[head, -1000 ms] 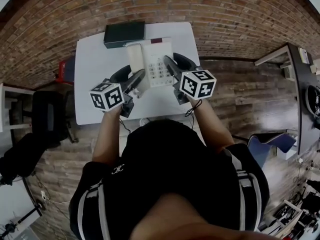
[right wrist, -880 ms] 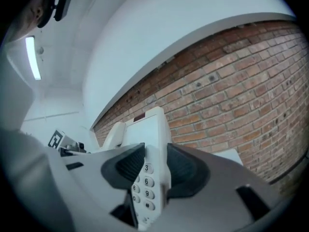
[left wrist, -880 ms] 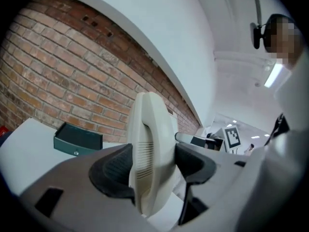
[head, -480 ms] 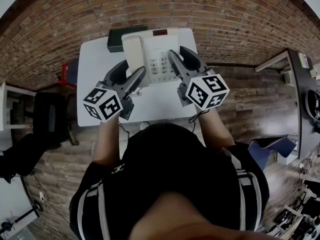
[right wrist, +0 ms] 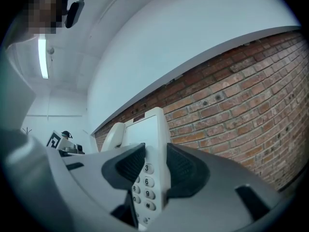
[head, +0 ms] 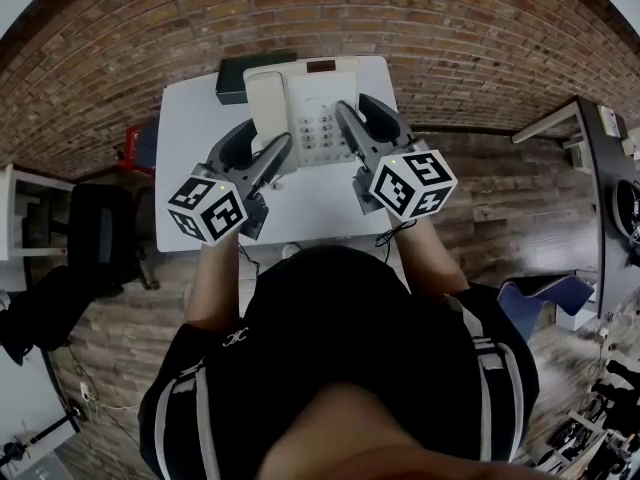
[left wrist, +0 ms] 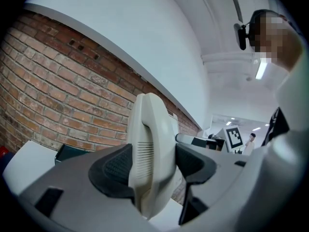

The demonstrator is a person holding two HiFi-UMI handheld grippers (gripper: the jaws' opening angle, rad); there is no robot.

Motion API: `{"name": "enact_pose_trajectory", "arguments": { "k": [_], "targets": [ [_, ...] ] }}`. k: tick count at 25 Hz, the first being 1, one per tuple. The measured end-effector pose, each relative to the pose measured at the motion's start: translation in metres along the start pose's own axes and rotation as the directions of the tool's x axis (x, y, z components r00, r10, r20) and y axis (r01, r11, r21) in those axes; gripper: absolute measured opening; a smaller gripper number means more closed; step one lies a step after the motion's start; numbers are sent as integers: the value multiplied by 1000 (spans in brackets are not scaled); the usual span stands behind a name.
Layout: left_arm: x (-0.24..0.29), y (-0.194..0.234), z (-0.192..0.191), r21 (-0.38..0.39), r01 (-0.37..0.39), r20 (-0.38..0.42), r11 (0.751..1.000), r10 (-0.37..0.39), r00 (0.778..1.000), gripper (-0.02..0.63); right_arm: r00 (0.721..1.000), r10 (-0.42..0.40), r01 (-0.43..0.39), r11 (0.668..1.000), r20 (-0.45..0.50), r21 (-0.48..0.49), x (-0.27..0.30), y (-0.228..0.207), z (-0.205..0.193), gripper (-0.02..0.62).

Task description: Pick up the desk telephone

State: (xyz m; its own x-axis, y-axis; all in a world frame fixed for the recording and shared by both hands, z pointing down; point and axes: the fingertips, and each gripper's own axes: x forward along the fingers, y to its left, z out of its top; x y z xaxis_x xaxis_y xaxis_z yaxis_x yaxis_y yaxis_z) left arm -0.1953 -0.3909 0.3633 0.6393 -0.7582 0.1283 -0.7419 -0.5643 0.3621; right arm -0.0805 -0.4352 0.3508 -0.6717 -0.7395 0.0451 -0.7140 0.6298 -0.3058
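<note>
The cream desk telephone [head: 305, 108] hangs above the white table [head: 190, 178], held level between both grippers. My left gripper [head: 258, 148] is shut on its left side, where the handset [left wrist: 147, 149] lies; in the left gripper view the left gripper [left wrist: 152, 170] has both black pads pressing on the handset. My right gripper [head: 358, 118] is shut on the phone's right edge. In the right gripper view the right gripper [right wrist: 152, 170] clamps the telephone [right wrist: 147, 144] beside the number keys, with both pads on the casing.
A black box [head: 232, 78] lies at the table's far left edge, partly behind the phone. A brick wall [head: 450, 38] runs behind the table. A black chair [head: 95, 233] and a red item [head: 133, 140] stand left of the table.
Both grippers rose together with the telephone, lifting it off the table towards the camera. Over the last half second nothing has moved.
</note>
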Motion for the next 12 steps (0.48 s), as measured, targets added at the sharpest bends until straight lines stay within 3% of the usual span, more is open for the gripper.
{"name": "enact_pose_trajectory", "arguments": {
  "k": [12],
  "targets": [
    [4, -3, -11, -32, -1, -20, 999, 0, 1000, 281, 1000, -21, 22, 999, -15, 24, -7, -7, -9, 123]
  ]
}}
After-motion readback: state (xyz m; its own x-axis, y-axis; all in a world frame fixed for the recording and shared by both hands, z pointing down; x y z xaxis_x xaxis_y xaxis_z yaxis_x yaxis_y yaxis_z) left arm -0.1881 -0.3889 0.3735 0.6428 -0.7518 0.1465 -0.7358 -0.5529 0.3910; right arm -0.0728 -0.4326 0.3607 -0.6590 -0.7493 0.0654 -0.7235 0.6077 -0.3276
